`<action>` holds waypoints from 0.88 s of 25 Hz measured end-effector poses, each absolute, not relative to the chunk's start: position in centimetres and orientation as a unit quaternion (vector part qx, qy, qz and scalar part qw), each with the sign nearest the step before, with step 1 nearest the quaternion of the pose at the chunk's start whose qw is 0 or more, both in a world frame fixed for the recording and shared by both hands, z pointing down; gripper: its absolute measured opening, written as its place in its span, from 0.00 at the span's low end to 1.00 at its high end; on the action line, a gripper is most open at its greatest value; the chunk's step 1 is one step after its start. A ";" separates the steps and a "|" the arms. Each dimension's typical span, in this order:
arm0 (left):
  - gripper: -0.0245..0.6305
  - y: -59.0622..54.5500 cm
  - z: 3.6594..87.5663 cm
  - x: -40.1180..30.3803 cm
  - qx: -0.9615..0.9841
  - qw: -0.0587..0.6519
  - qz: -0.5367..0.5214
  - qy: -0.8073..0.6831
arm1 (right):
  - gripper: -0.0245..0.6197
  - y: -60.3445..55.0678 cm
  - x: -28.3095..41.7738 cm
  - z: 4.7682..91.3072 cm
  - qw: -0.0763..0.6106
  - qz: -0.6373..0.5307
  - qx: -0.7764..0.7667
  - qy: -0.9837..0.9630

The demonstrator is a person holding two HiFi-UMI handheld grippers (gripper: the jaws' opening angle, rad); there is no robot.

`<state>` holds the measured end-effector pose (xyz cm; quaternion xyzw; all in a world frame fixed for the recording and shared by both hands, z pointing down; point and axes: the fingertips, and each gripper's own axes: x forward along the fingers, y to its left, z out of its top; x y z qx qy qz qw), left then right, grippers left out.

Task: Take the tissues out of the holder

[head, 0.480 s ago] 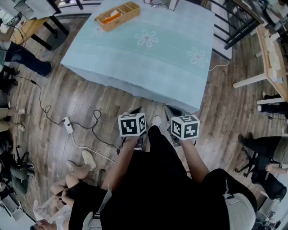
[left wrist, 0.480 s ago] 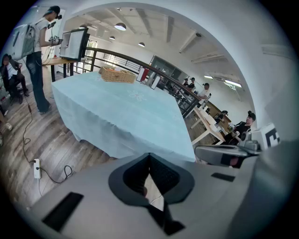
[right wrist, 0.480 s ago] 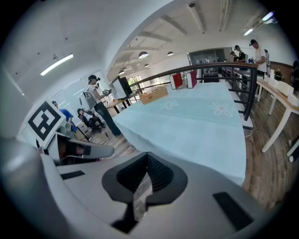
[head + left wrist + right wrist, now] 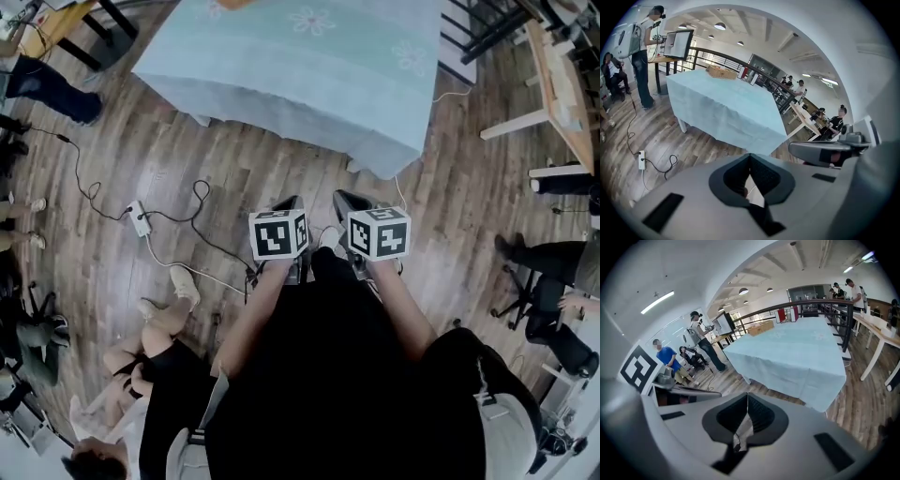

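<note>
Distance is the story here: left tool hangs at the waist, pinched together on nothing, and right tool sits beside it, likewise together and empty. Holder sits at the far end of the tabletop, ahead and a shade to the left, well apart from both tools. Tissues are too small to make out. Left tool looks marginally nearer, with the whole tabletop to cross first.

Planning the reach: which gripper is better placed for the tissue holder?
Left gripper, marginally: the holder sits left of the table's middle. Both hang side by side short of the table, fingers shut and empty; the right gripper is no closer.
</note>
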<state>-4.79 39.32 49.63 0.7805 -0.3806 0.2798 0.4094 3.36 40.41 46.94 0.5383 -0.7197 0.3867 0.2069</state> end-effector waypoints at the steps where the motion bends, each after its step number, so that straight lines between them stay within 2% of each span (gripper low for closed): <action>1: 0.05 40.0 49.7 -4.7 0.781 0.410 0.280 -0.379 | 0.06 41.1 3.3 47.0 0.204 0.388 0.538 -0.720; 22: 0.05 46.3 49.5 3.3 0.769 0.395 0.287 -0.412 | 0.06 47.1 10.2 46.8 0.169 0.386 0.489 -0.764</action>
